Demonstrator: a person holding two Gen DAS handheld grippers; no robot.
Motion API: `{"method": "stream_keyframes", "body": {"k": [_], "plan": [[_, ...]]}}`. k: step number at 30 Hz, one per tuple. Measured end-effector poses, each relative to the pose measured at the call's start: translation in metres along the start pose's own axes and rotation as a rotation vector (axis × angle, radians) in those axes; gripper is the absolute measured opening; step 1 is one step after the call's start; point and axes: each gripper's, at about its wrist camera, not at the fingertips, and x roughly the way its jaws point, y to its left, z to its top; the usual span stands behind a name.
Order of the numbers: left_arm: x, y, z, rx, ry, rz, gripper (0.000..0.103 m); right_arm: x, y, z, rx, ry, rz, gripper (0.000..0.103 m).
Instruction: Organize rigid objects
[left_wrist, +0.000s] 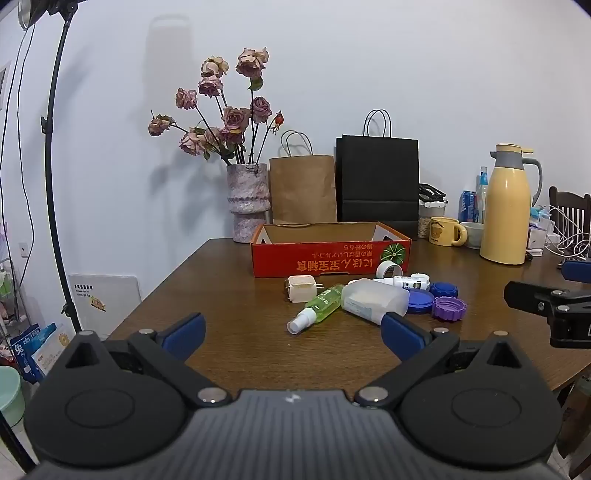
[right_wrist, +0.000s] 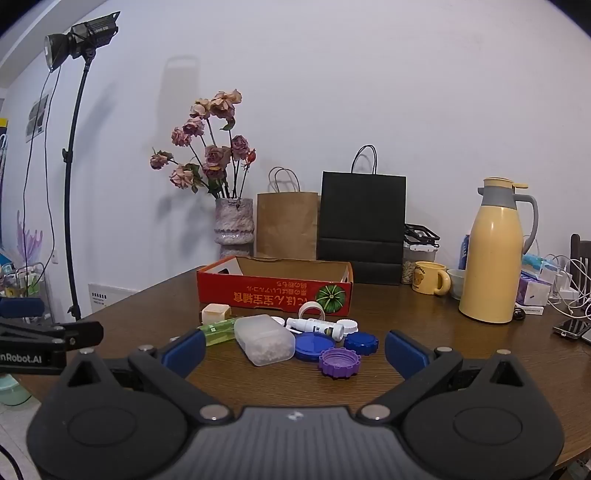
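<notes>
Right now both tools — left tool (left_wrist: 293, 334) and right tool (right_wrist: 294, 349) — are hovering with fingers spread wide, gripping nothing. Bottles and caps are lying on the desk (left_wrist: 229, 343) before the red box (left_wrist: 330, 254).

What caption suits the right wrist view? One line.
Open right gripper faces small containers and the purple lid before an empty red box.
</notes>
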Motion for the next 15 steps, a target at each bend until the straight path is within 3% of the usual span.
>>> {"method": "stream_keyframes", "body": {"k": [15], "plan": [[0.0036, -0.0006, -0.0032, -0.001, -0.009, -0.003, 0.103, -0.0007, 0.0006, -0.0001, 0.001, 0.002, 0.002, 0.103]]}}
